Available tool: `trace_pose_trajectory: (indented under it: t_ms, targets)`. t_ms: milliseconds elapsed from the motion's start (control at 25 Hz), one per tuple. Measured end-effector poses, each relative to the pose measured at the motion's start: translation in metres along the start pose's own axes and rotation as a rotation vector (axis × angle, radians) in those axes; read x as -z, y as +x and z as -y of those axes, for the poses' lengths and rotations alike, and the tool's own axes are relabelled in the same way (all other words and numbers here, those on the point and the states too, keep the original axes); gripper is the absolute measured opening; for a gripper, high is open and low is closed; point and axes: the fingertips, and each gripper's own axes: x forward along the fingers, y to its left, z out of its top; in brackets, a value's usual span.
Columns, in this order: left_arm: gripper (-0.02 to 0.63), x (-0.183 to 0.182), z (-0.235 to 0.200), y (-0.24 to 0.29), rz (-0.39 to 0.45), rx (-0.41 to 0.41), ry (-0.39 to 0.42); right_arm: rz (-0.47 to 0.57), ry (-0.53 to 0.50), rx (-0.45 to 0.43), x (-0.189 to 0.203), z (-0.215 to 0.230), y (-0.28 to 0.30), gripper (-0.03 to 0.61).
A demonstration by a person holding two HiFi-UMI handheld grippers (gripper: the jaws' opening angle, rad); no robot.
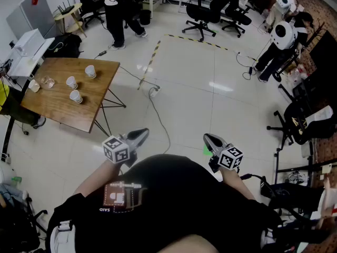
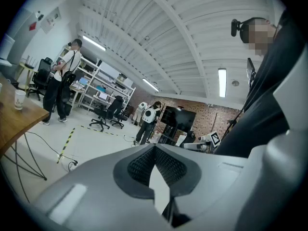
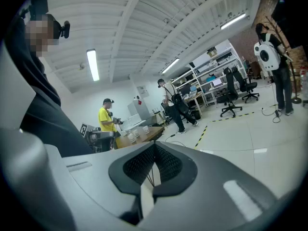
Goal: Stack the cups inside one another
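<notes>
Several white cups stand apart on a wooden table [image 1: 63, 109] at the upper left of the head view, among them one [image 1: 90, 71], a second [image 1: 71, 82] and a third [image 1: 76, 96]. A clear glass [image 1: 47, 81] stands near them. Both grippers are held close to my body, far from the table and over the floor. My left gripper [image 1: 141, 135] is shut with nothing in it, its jaws met [image 2: 155, 148]. My right gripper [image 1: 209, 138] is shut and empty too [image 3: 155, 146]. The left gripper view catches one cup [image 2: 19, 99] on the table's edge; the right gripper view shows the cups [image 3: 137, 134] far off.
Cables [image 1: 158, 115] trail over the white floor between me and the table. A yellow-black tape line [image 1: 152, 54] crosses the floor. Office chairs [image 1: 200, 15] stand at the back, another chair [image 1: 300, 123] at the right. A person [image 1: 117, 15] stands beyond the table, another in yellow [image 3: 106, 120] beside it.
</notes>
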Motion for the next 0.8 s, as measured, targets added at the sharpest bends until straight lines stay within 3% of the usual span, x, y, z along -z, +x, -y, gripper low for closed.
trace_pose_trajectory:
  t_ms: [800]
  targets:
    - [0.002,0.008,0.066,0.097,0.002,-0.065,0.030,-0.010,-0.094,-0.077,-0.027,0.083,-0.058,0.014]
